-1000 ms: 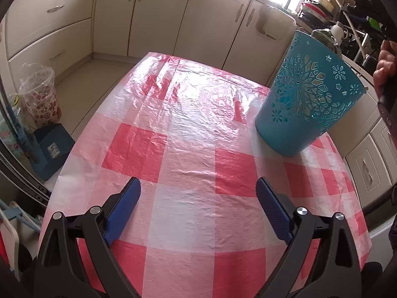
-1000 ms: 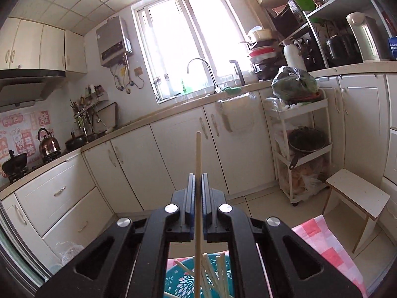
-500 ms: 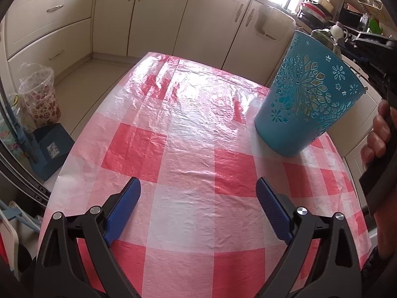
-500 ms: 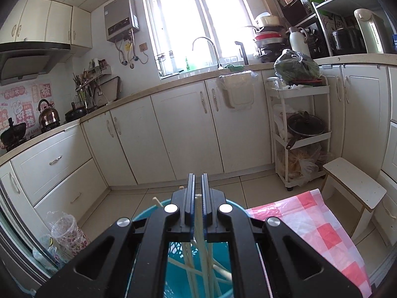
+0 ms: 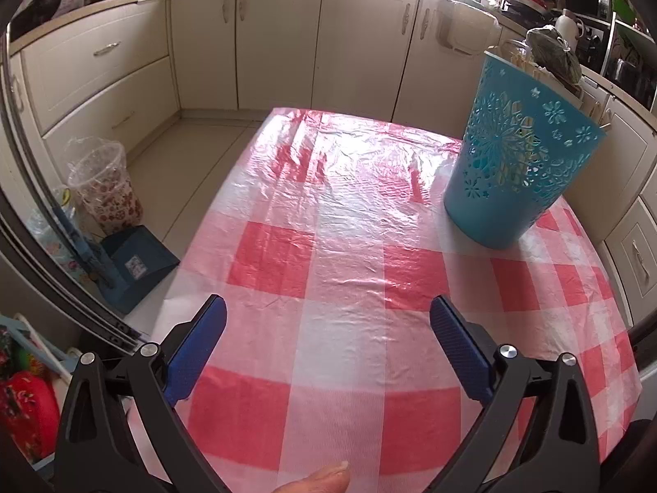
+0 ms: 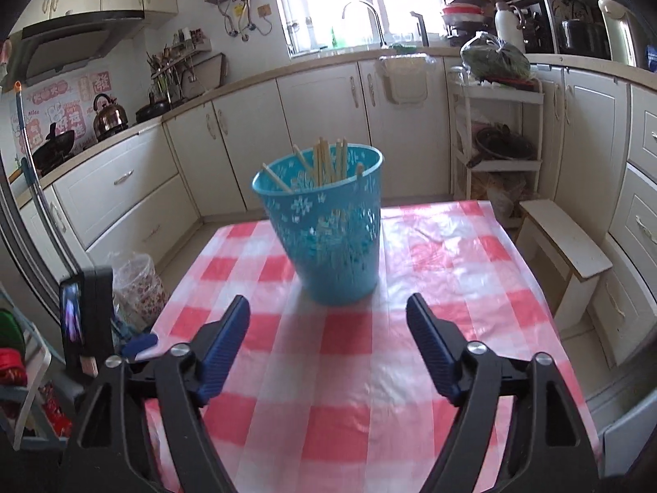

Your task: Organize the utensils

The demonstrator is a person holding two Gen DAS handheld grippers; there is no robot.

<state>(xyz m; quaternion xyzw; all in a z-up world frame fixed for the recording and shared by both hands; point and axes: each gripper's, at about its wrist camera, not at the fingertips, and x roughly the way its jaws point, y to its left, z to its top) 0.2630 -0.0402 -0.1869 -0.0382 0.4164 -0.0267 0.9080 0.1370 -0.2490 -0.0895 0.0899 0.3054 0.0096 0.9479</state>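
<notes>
The chopsticks (image 6: 328,162) stand nearly upright in the blue basket (image 6: 328,238), long axes close to vertical, their tips poking above the rim; a few lean left toward my side of the wall, one sharply aslant. From my left wrist camera I catch their pale ends (image 5: 529,63) just over the basket's (image 5: 517,156) far edge, and slivers of them through the cut-out flower pattern. The basket sits upright on the table (image 6: 349,369), toward its far end, widening upward.

My right tongs (image 6: 328,330) are released, blue pads spread wide with nothing between them, pointing at the basket from well back. My left tongs (image 5: 328,335) are likewise spread and hold nothing, hovering over the near part of the table (image 5: 328,279), the basket off to their right.

The table wears a glossy red-and-white checked cloth. Cream cabinets (image 6: 320,107) line the kitchen walls; a sink tap (image 6: 365,12) stands under the bright window, and a kettle (image 6: 107,115) sits at the left.
</notes>
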